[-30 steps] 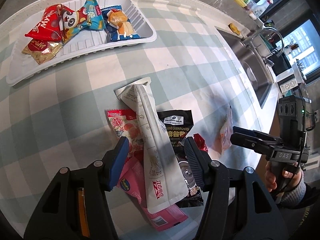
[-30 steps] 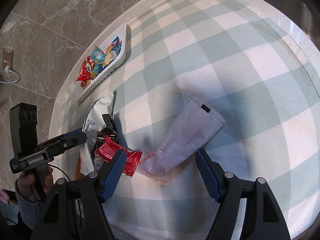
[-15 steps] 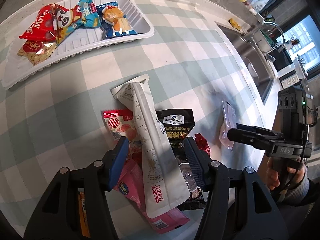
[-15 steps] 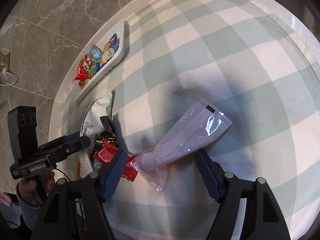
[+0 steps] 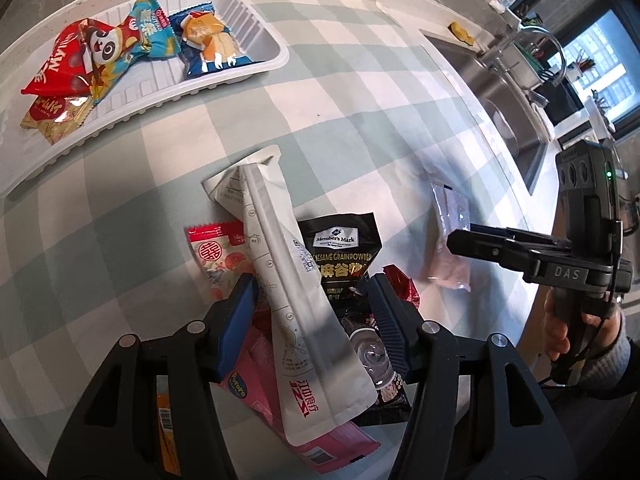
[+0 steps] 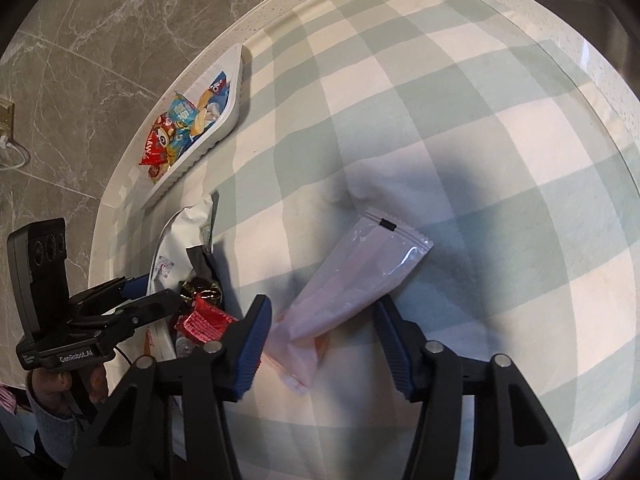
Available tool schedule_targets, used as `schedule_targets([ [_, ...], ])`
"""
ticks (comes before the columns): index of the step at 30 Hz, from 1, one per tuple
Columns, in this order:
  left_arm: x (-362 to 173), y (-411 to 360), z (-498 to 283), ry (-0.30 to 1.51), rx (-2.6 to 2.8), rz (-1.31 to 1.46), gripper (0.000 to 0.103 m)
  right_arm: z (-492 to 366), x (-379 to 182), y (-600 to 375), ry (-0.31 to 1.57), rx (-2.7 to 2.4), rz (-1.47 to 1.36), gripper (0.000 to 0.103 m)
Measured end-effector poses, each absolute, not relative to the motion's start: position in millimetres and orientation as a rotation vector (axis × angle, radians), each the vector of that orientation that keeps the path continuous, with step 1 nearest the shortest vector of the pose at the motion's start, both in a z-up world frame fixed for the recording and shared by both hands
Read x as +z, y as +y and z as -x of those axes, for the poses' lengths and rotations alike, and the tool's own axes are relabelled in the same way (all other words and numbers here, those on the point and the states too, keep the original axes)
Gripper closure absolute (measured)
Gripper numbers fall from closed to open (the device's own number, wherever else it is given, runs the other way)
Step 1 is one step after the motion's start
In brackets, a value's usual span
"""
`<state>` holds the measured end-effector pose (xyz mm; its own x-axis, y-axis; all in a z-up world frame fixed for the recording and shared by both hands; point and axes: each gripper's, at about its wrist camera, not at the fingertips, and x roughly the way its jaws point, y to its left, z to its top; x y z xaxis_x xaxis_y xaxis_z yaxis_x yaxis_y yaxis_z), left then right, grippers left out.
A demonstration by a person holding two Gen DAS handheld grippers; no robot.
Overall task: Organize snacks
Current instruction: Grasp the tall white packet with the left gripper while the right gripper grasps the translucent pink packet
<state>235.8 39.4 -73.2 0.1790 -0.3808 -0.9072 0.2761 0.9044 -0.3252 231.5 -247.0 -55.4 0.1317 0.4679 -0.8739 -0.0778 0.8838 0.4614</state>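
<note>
Both tools are working: the right tool [image 6: 320,330] is narrowing its jaws around the pink packet [image 6: 352,288], not yet clamped; the left tool [image 5: 312,316] straddles the white pouch [image 5: 296,296], jaws apart.

A counter covered by a pale green and white checked tablecloth [image 6: 460,92] fills most of both views. Behind it rises a grey marble-veined wall [image 6: 100,20], with a beige wall socket [image 6: 5,114] and a white cable plugged in at the far left. Beyond the cloth's edge sits a stainless steel sink [image 5: 504,120] with a curved chrome tap [image 5: 548,46]. A dark-framed window [image 5: 600,52] lets in bright daylight.
</note>
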Motion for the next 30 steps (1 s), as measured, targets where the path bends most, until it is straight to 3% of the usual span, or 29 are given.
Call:
schedule_targets([
  [4, -75, 35, -235, 1.305, -0.478, 0.078, 0.05, -233, -55, -245, 1.379, 0.415, -0.288, 0.06],
  [6, -76, 32, -233, 1.298, -0.485, 0.055, 0.061, -234, -56, -244, 1.379, 0.427, -0.279, 0.07],
  [7, -76, 31, -233, 1.291, -0.495, 0.056, 0.061, -235, -58, -244, 1.38, 0.434, -0.277, 0.074],
  [11, -81, 37, -234, 1.281, -0.505, 0.099, 0.066, -236, -59, -242, 1.371, 0.456, -0.26, 0.08],
  [21, -79, 48, -232, 1.266, -0.522, 0.158, 0.072, -237, -62, -251, 1.369, 0.492, -0.359, 0.082],
  [24, -77, 54, -233, 1.261, -0.531, 0.205, 0.08, -236, -62, -254, 1.368, 0.499, -0.392, 0.082],
  [30, -75, 60, -234, 1.257, -0.541, 0.242, 0.081, -236, -65, -261, 1.381, 0.516, -0.479, 0.082],
])
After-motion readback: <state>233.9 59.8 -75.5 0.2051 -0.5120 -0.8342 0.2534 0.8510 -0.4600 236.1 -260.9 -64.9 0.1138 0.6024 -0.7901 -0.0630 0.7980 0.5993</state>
